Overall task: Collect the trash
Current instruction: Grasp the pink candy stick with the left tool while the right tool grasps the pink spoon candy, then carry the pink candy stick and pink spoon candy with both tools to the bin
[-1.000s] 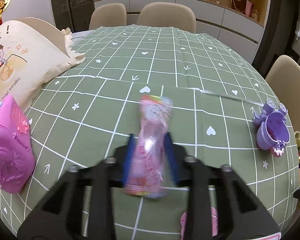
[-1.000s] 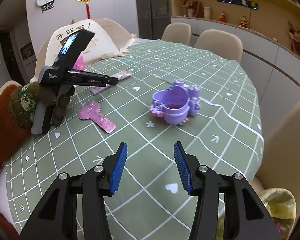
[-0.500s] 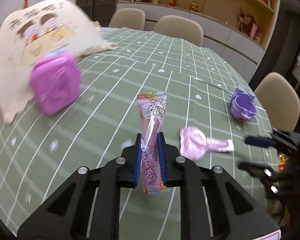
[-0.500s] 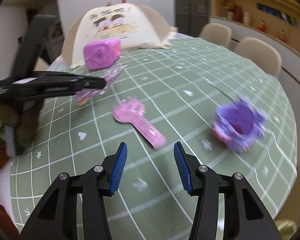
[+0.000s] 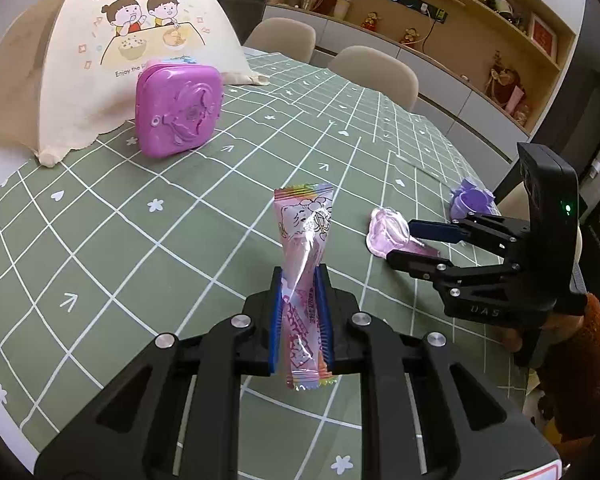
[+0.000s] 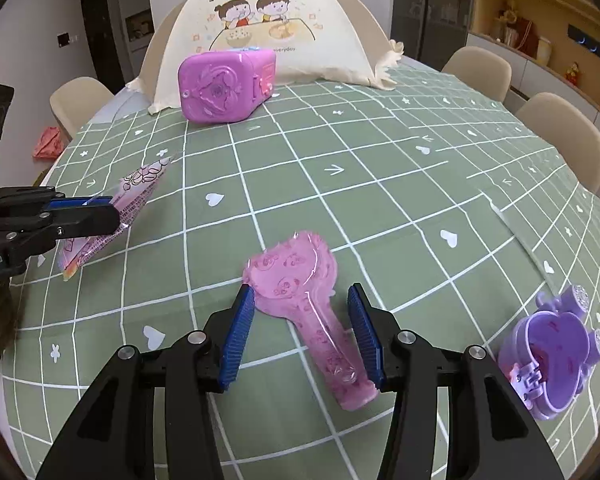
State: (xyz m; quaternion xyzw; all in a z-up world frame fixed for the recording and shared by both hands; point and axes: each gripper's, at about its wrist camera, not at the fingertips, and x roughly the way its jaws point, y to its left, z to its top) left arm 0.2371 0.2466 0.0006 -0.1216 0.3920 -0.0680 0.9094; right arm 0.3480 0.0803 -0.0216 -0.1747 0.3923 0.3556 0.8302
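Right gripper (image 6: 300,328) jaws were closing around pink blister pack (image 6: 304,308), not yet touching; its long axis ran 11 to 5 o'clock. Left gripper (image 5: 302,316) pinched candy wrapper (image 5: 305,264)

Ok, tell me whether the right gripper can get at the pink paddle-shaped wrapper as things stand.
Probably yes. The right gripper already straddles the pink paddle-shaped wrapper, jaws closing with nothing between pads and wrapper; the left gripper sits off to the side.
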